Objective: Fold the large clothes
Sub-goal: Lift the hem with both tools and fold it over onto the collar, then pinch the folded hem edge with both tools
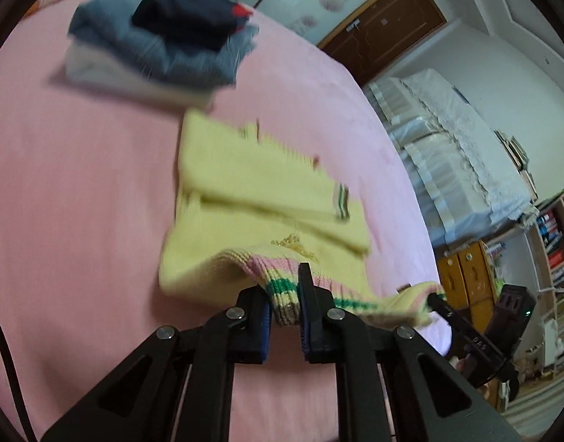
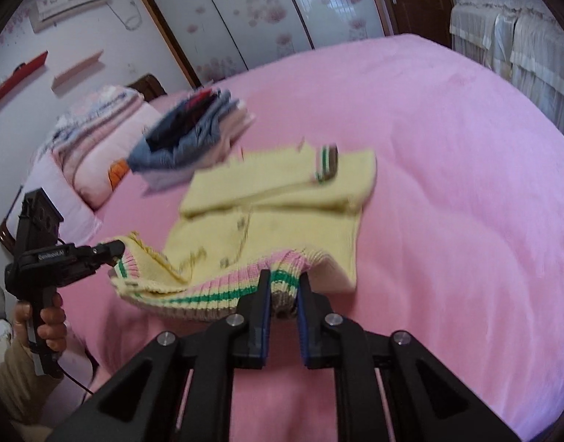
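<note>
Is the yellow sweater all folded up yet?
Partly folded. The sweater has a sleeve laid across it, but the left gripper and right gripper hold its striped hem lifted off the bed.

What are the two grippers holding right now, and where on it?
Both hold the yellow sweater by its striped ribbed hem: left gripper and right gripper each clamp a bunch of hem, lifted off the pink bed.
</note>
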